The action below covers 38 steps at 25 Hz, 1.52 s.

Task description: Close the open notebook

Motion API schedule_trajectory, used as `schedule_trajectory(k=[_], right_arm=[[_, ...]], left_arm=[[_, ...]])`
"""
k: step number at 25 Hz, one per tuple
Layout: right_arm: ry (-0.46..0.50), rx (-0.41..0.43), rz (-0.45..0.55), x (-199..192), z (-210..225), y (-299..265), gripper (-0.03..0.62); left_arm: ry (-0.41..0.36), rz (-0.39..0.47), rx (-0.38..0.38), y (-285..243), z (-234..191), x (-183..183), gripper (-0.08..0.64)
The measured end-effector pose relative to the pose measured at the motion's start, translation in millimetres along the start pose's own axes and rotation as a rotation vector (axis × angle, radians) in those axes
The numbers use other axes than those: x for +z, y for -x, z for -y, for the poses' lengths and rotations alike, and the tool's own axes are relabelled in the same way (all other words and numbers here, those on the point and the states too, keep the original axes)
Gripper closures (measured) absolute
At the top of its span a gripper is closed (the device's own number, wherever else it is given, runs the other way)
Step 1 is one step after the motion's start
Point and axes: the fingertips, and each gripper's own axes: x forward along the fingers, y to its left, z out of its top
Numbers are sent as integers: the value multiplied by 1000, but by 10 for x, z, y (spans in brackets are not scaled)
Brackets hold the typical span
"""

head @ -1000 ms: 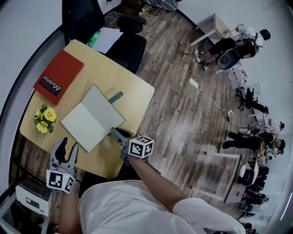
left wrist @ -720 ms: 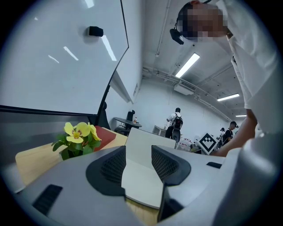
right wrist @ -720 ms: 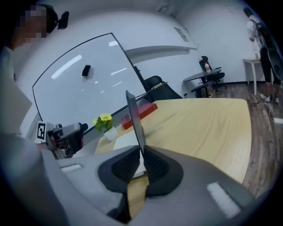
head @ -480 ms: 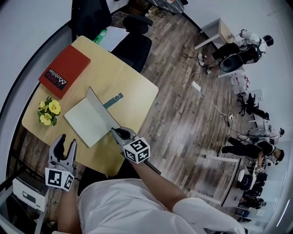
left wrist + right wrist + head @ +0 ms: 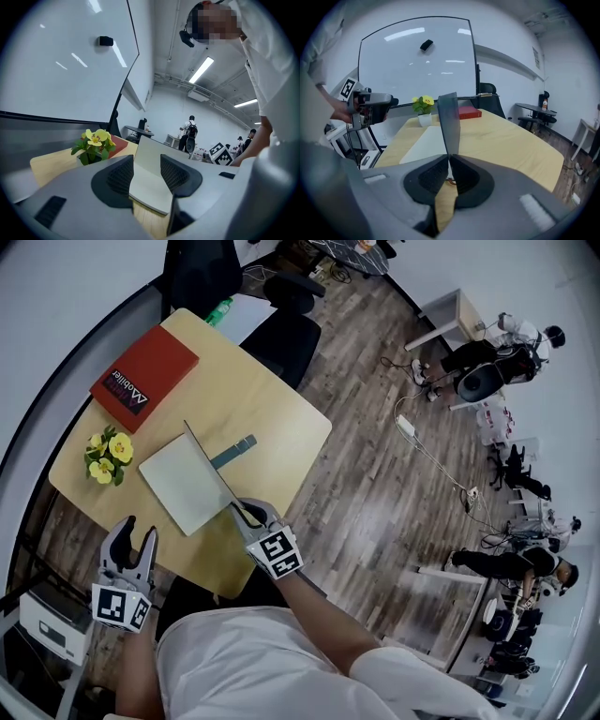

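Head view, quick pass. The notebook (image 5: 183, 482) sits about mid-way on the light wood table (image 5: 281, 418), half closed. One half lies flat. The right cover (image 5: 208, 463) stands about upright, edge-on to me.

My right gripper (image 5: 246, 514) is at the notebook's 5 o'clock corner, jaws pinched together on the lower edge of that raised cover. The right gripper view confirms it: pads (image 5: 433, 176) tight on the thin board, cover rising straight up out of them. Its marker cube (image 5: 278, 552) sits just behind, at 5 o'clock of the jaws.

My left gripper (image 5: 136, 532) is at 7 o'clock of the notebook, apart from it, by the table's near edge. I can't tell from here whether it overhangs the wood or not. Its jaws stand wide with nothing touching either one. In the left gripper view the notebook only shows through the gap, further off.

Other stuff:
- Yellow flowers (image 5: 110, 454) at 9 o'clock of the notebook, just beside the flat half.
- Red book (image 5: 145, 379) at 11 o'clock, near the far corner.
- Teal strip (image 5: 234, 451) lying flat at 2 o'clock, right of the raised cover.
- Black office chair (image 5: 281, 329) past the table at 1 o'clock.
- Green bottle (image 5: 217, 310) past the far edge at 12 o'clock.
- Whiteboard (image 5: 417, 61) on the wall behind the table, seen in the right gripper view.
- People (image 5: 487, 343) far off at 2 o'clock, across the wood floor (image 5: 375, 474).
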Motion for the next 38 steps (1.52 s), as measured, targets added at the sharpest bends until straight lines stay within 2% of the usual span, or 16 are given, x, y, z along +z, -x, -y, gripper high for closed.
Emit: schedule_trajectory(k=[8,23,29,38], right_arm=[[179,20,-43,-47,-134,-27,563],[441,68,-103,-134,-284,-91,560],[510,98,-121,-186,-378,-130,560],[532,135,-139,-260,-461,-170,557]], left_arm=[[1,5,21,102,-32,-16,379],[20,14,43,193,-37,-58,379],[7,17,30,150,3,-11,379],[9,11,33,178,11,-31,379]])
